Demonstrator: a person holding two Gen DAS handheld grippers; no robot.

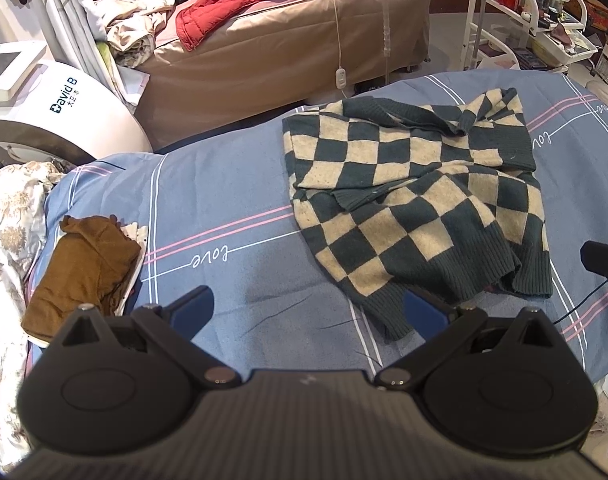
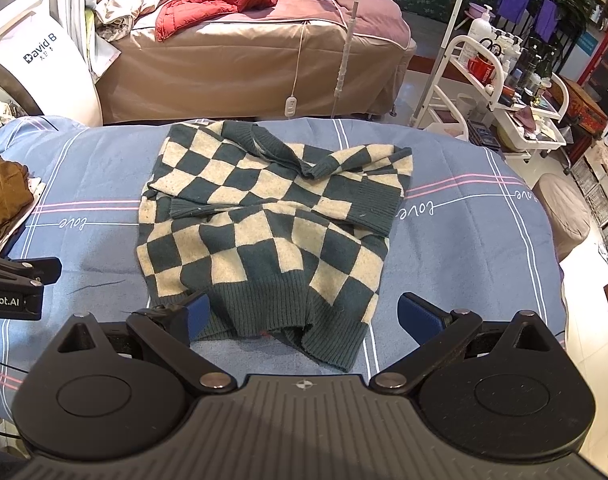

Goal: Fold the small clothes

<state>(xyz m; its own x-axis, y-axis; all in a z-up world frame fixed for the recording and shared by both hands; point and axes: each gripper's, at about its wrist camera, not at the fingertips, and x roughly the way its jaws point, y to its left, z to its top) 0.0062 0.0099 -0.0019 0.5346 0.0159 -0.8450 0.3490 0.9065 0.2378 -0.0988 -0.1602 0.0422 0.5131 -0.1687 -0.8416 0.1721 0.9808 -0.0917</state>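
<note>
The checked sweater lies mid-bed on my blue sheet, sleeves crossed over its chest. My right gripper gapes wide above the near hem, gripping nothing; my left gripper, equally wide and empty, hovers left, apparently clear of it

Red jacket on tan bed
</note>
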